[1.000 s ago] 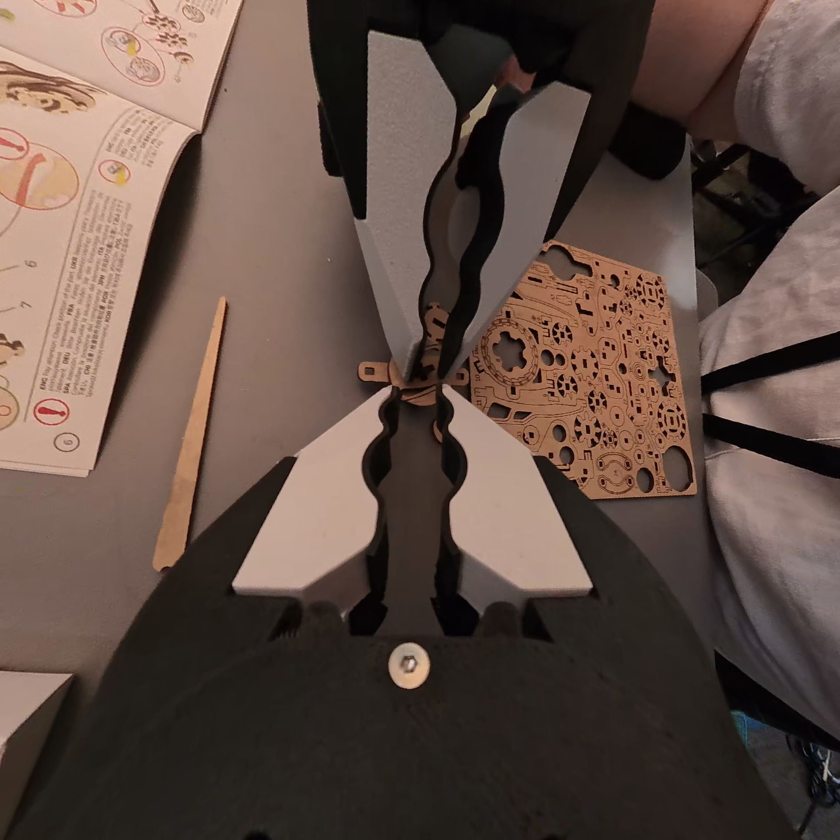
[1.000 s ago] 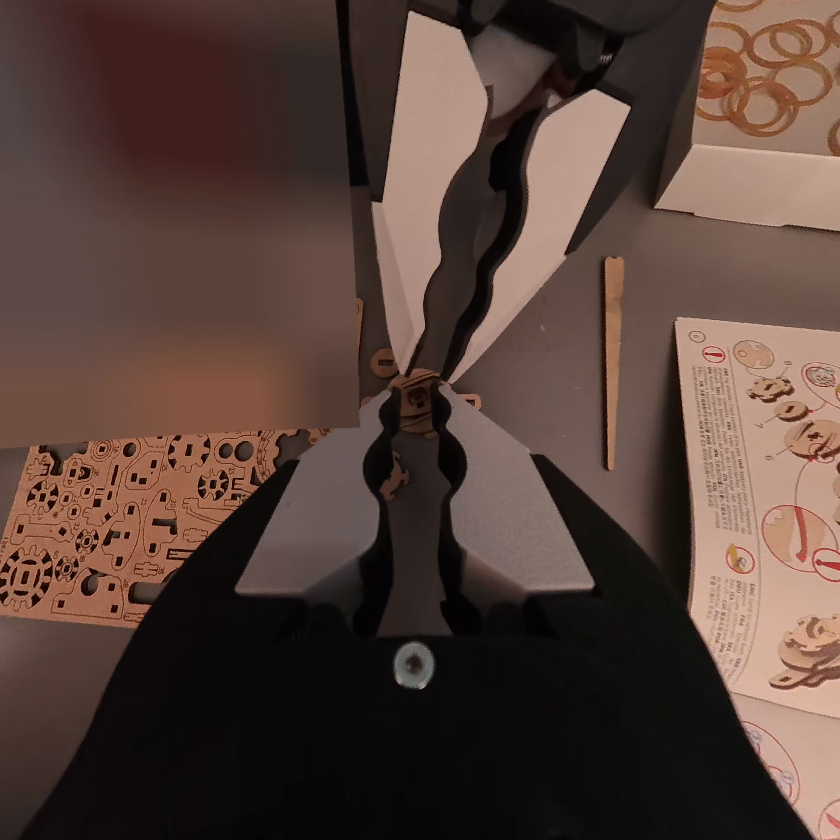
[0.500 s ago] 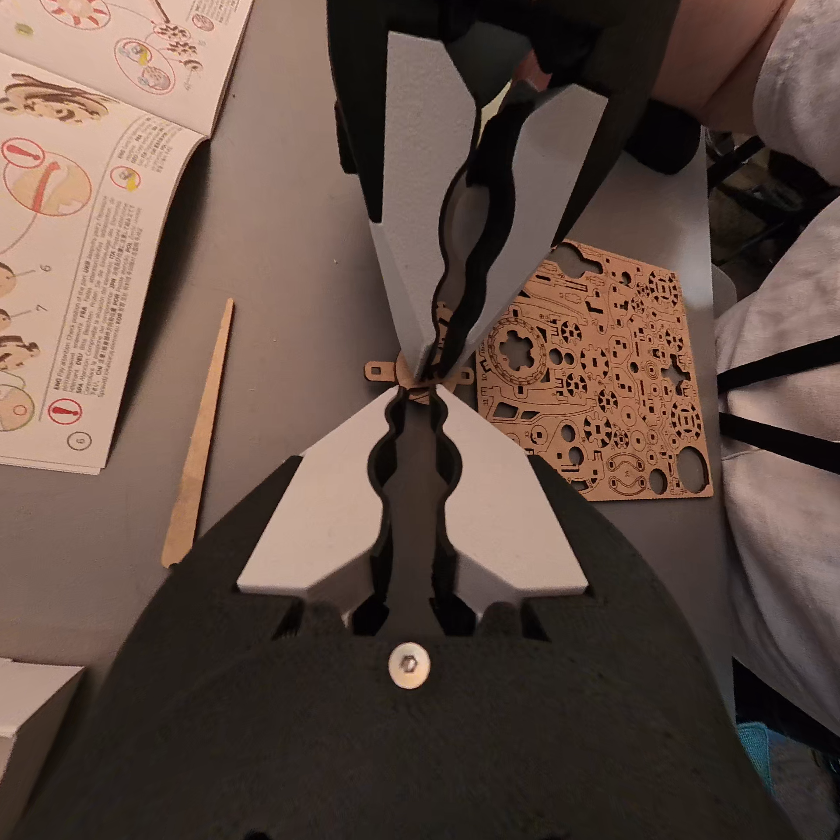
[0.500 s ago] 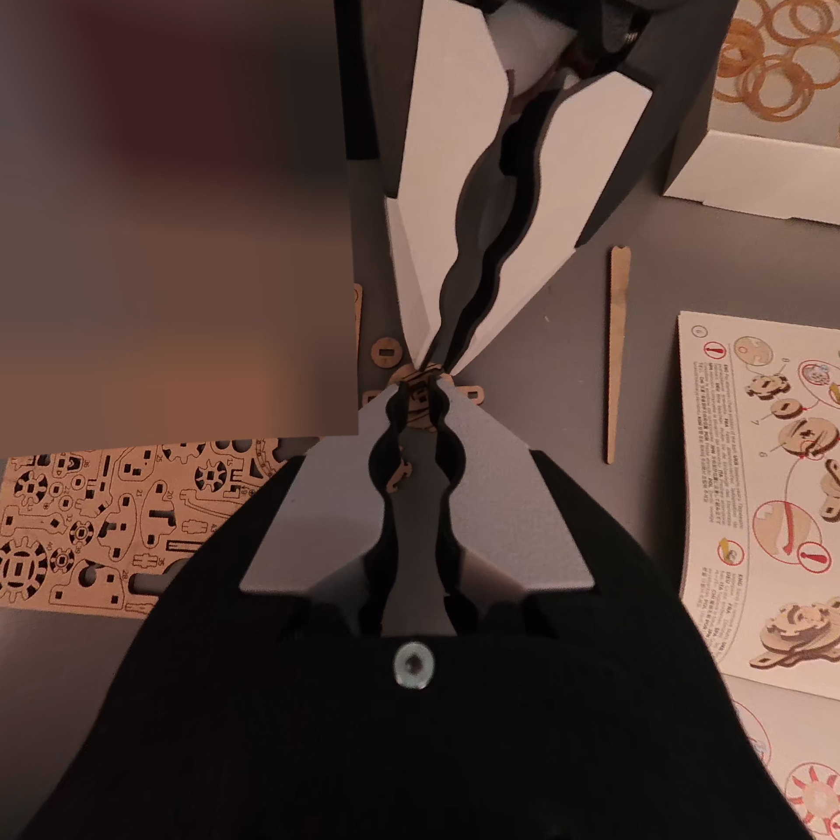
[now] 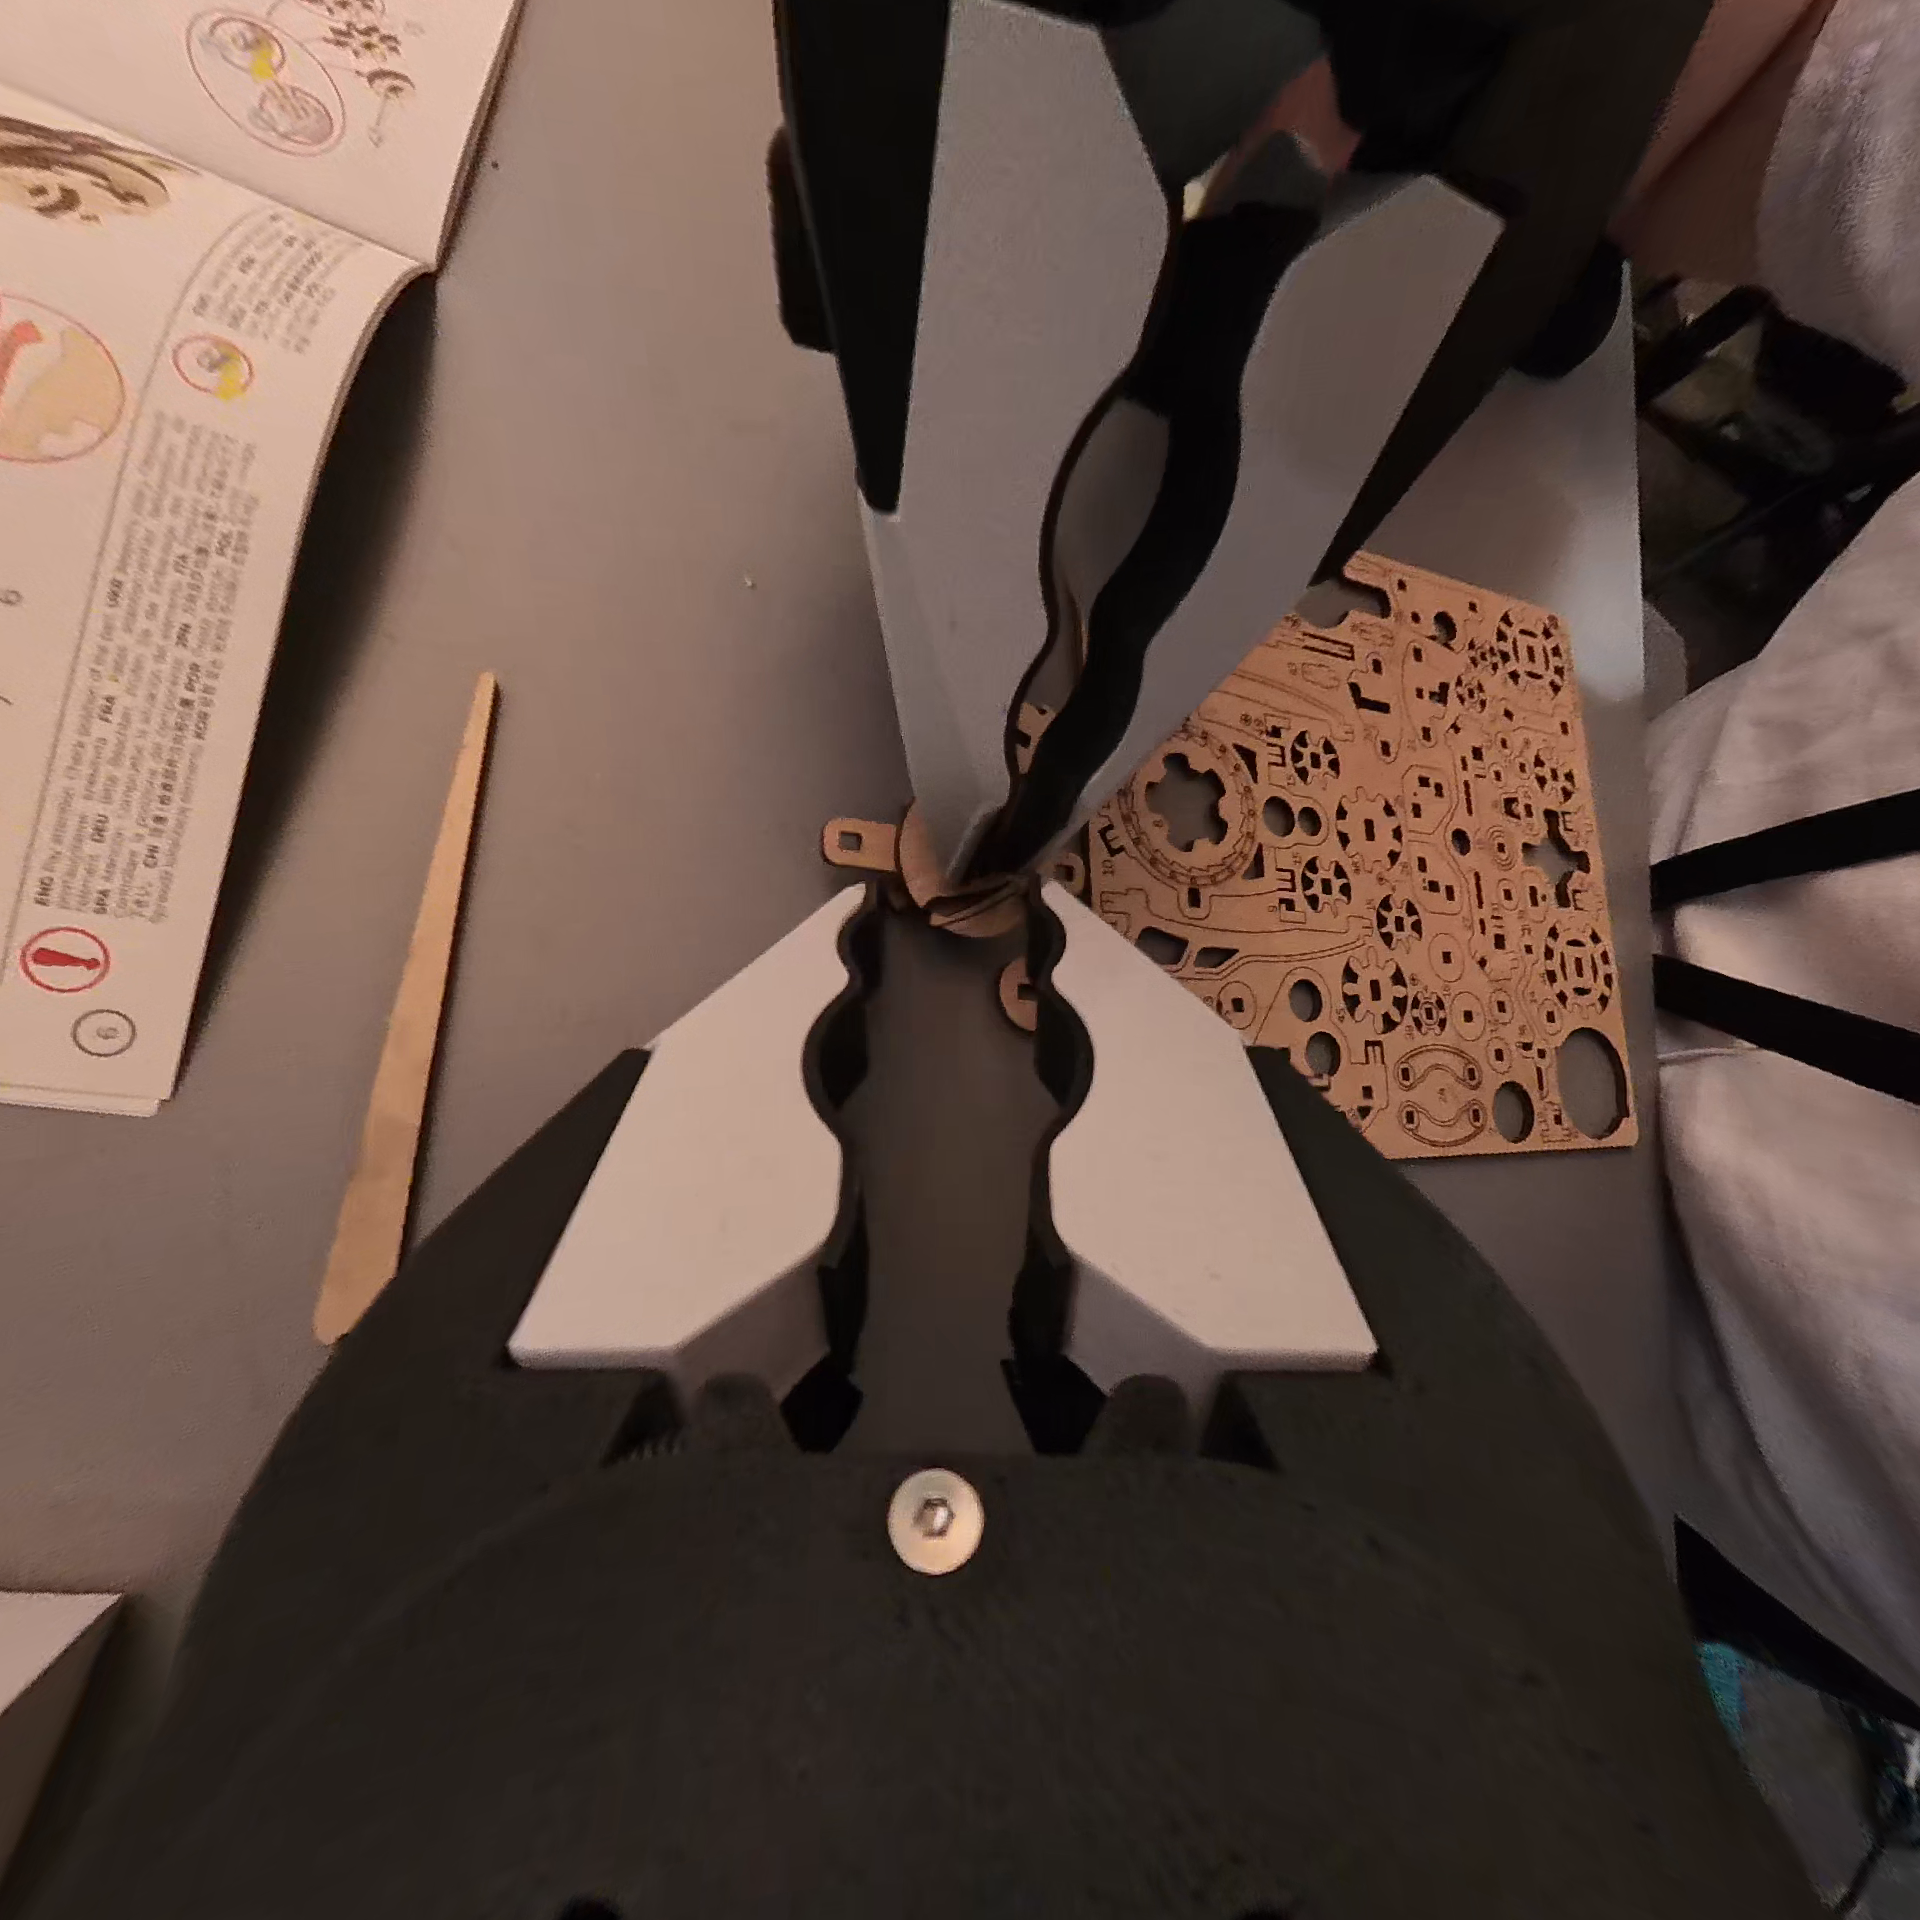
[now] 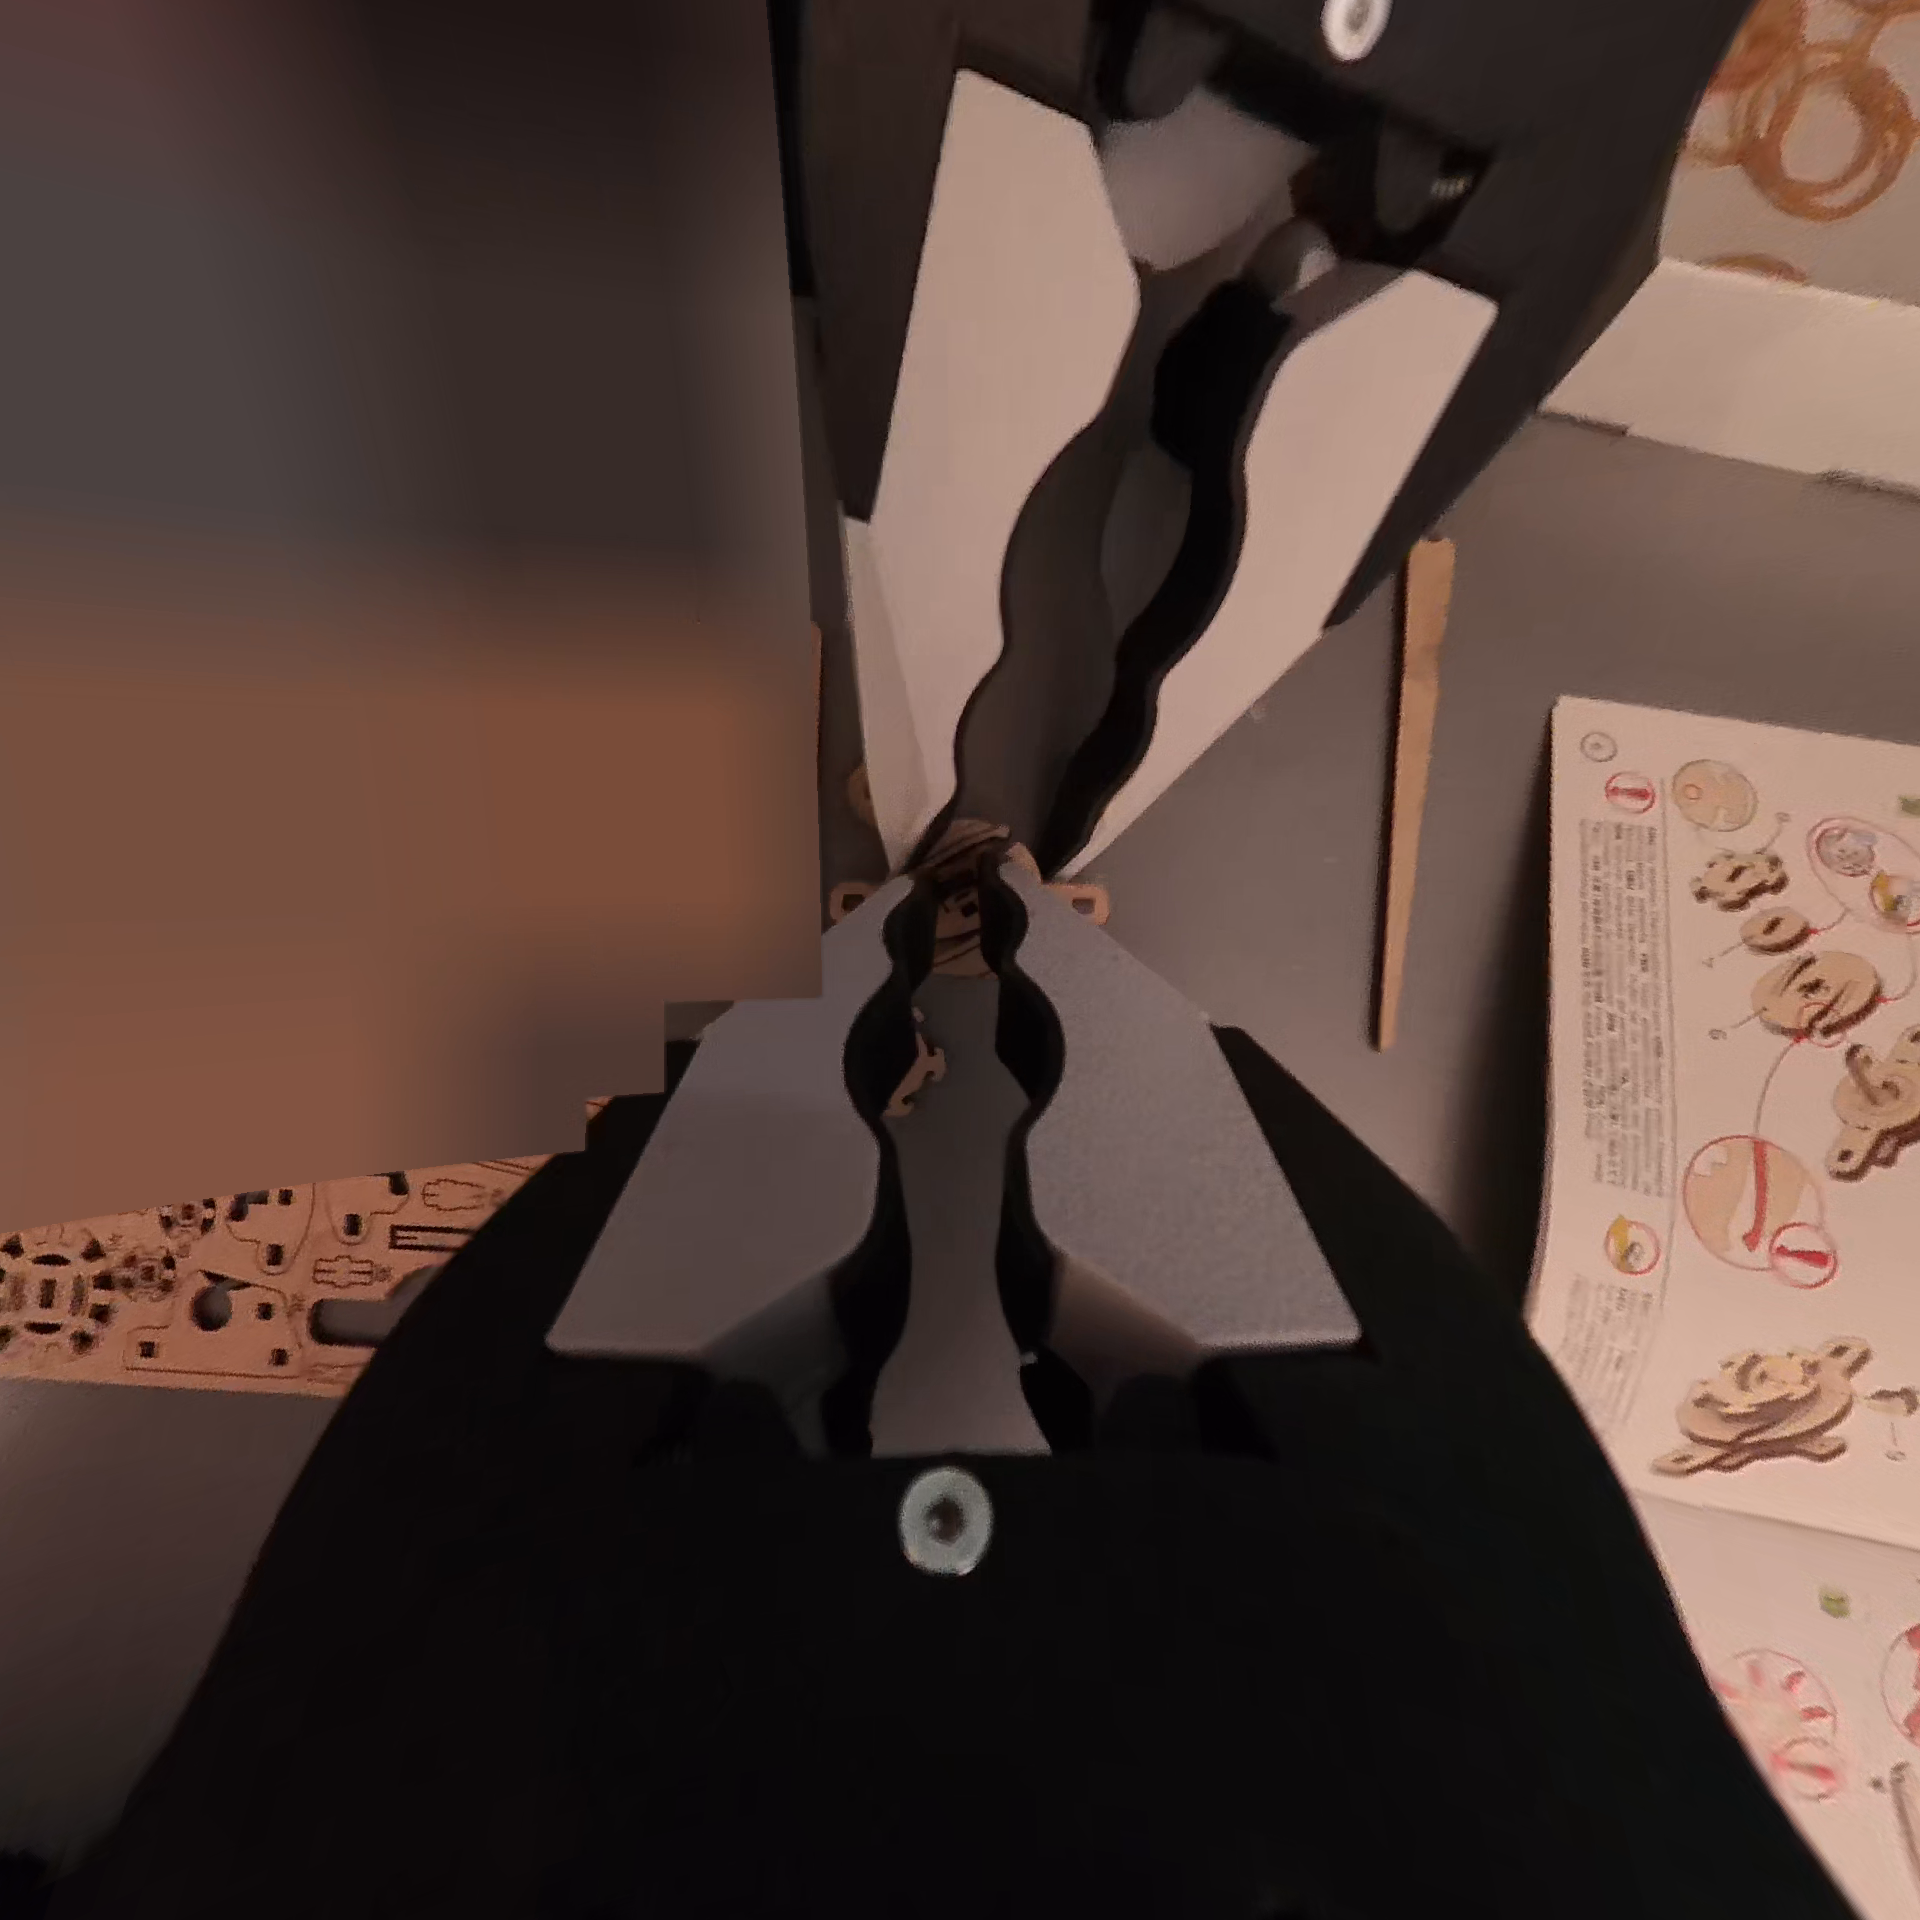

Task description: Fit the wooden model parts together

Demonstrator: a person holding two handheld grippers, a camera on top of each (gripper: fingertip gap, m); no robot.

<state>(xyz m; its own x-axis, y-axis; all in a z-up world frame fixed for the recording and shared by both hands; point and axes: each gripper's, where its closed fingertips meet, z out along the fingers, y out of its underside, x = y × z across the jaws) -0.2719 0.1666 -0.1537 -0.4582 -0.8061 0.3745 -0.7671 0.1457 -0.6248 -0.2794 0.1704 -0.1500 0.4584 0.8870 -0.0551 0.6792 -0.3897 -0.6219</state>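
Slippage is the main worry, since both grippers meet tip to tip over one very small wooden assembly and each has only its fingertips on it. Nearest in the left wrist view, the left gripper (image 5: 951, 914) has its fingers drawn in close, pinching the lower edge of the round wooden model part (image 5: 961, 902), a stack of thin discs held just above the grey tabletop (image 5: 623, 623). A small loose wooden piece (image 5: 1018, 987) sits beside the left gripper's right finger; whether it rests on the tabletop or hangs from the stack cannot be told. Just beyond, the right gripper (image 5: 992, 847) comes down from the far side with its fingers almost pressed together on the top of the same stack. In the right wrist view the right gripper (image 6: 961, 883) shows the same narrow pinch on the discs (image 6: 961, 914). If either side squeezes off-axis, the thin plywood could twist, pop out of the grip or crack at a slot. A flat tabbed piece (image 5: 857, 842) lies under the stack and could be dragged along. Farther off, the wooden stick (image 5: 416, 1018) to the left and the cut-out plywood sheet (image 5: 1403, 883) to the right are clear of the work. The instruction booklet (image 5: 135, 623) lies farthest left, well apart
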